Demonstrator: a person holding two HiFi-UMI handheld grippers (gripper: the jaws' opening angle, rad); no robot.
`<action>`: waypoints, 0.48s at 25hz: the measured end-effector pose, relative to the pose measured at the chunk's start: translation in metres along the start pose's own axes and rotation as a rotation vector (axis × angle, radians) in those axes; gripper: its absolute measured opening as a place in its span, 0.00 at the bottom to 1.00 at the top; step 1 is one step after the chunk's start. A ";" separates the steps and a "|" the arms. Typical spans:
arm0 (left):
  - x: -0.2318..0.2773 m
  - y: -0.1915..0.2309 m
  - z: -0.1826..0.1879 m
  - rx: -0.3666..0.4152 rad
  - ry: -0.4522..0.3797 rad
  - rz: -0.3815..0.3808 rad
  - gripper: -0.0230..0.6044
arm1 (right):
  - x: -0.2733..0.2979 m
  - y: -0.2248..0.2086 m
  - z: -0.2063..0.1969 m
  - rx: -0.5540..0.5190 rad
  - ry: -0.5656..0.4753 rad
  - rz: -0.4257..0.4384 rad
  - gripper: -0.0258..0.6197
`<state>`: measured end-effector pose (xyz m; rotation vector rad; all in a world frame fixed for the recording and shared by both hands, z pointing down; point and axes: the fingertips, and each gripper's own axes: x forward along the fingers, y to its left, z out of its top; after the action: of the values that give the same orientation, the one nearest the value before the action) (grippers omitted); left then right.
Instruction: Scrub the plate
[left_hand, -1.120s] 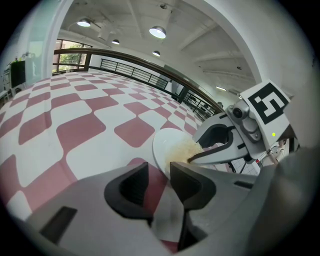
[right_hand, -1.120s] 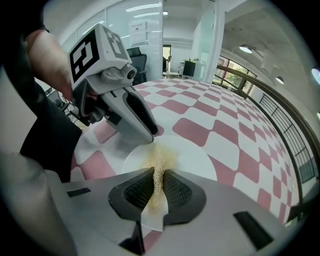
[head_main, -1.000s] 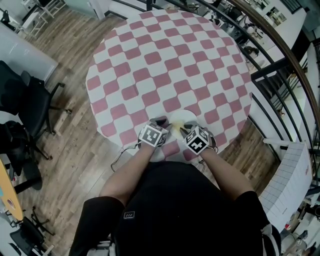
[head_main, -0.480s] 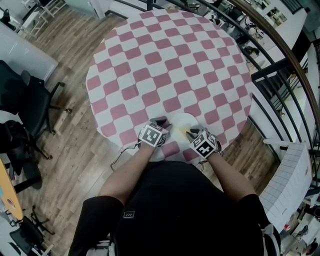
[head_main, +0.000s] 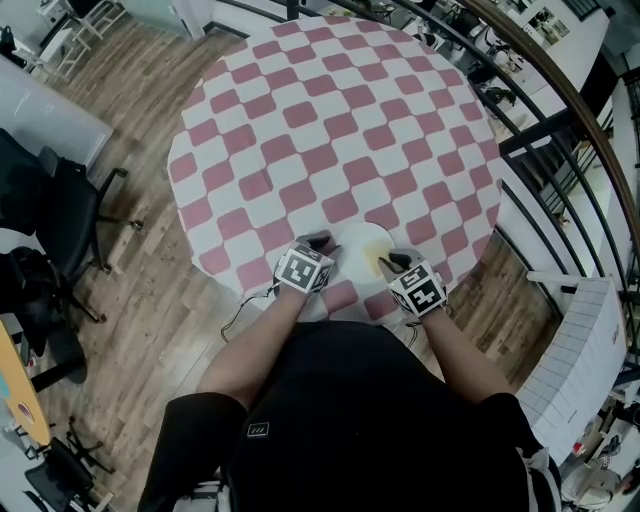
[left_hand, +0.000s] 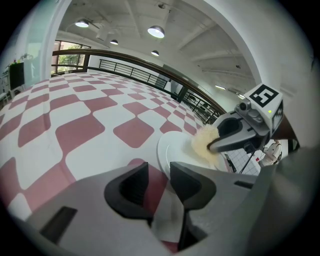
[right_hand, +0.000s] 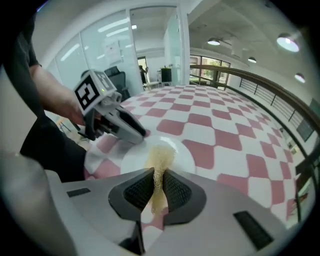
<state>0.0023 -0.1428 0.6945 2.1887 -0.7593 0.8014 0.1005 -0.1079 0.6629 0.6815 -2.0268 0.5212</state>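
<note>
A white plate (head_main: 362, 240) lies near the front edge of the round table (head_main: 330, 120) with its red-and-white checked cloth. My right gripper (head_main: 392, 262) is shut on a yellow sponge (head_main: 376, 263) that rests on the plate's right part. In the right gripper view the sponge (right_hand: 160, 160) sticks out between the jaws over the plate (right_hand: 135, 155). My left gripper (head_main: 320, 242) is at the plate's left rim, its jaws close together with only cloth showing in the narrow gap. The left gripper view shows the plate (left_hand: 172, 147), the sponge (left_hand: 202, 145) and the right gripper (left_hand: 220, 142).
The table's front edge is just below both grippers, with the cloth hanging over it. A dark railing (head_main: 560, 110) curves round the table's right side. A black office chair (head_main: 60, 210) stands on the wooden floor at the left.
My right gripper has slid the sponge to the right across the plate. The left gripper has stayed at the plate's left rim.
</note>
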 end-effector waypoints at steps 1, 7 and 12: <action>0.000 0.000 0.000 -0.001 0.000 0.001 0.26 | 0.006 0.015 0.004 -0.014 -0.008 0.049 0.12; -0.001 -0.003 0.000 0.002 -0.001 -0.001 0.26 | 0.034 0.049 -0.010 -0.120 0.096 0.081 0.12; -0.002 -0.001 0.001 0.013 0.004 -0.008 0.26 | 0.029 0.024 -0.018 -0.188 0.112 0.011 0.12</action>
<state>0.0019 -0.1423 0.6924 2.2002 -0.7453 0.8087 0.0835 -0.0867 0.6945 0.5159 -1.9456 0.3613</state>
